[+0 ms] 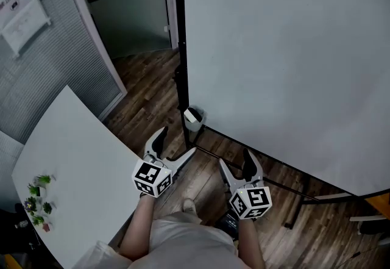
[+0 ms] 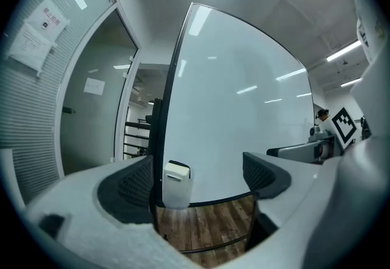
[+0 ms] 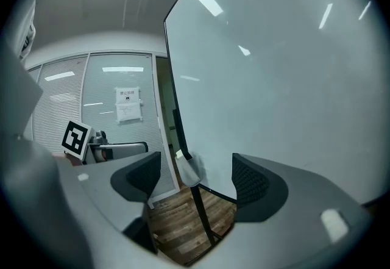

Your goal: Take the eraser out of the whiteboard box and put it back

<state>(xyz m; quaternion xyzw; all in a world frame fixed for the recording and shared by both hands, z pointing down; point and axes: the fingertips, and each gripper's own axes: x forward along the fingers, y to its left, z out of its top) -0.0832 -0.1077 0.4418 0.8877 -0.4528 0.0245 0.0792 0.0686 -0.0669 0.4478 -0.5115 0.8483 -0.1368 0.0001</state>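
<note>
the eraser (image 2: pixel 177 171) sits in the whiteboard box (image 1: pixel 194 119), which hangs at the lower left corner of the whiteboard (image 1: pixel 286 60). the left gripper (image 1: pixel 177 143) and the right gripper (image 1: pixel 236 163) both point towards it, clear of it, jaws spread wide and empty. a white table (image 1: pixel 73 164) stands to their left.

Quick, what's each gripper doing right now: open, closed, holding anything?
Left gripper: open, nothing between its fingers.
Right gripper: open, nothing between its fingers.

White table (image 1: pixel 76 164), small plants (image 1: pixel 38 200), wood floor (image 1: pixel 149 88)
</note>
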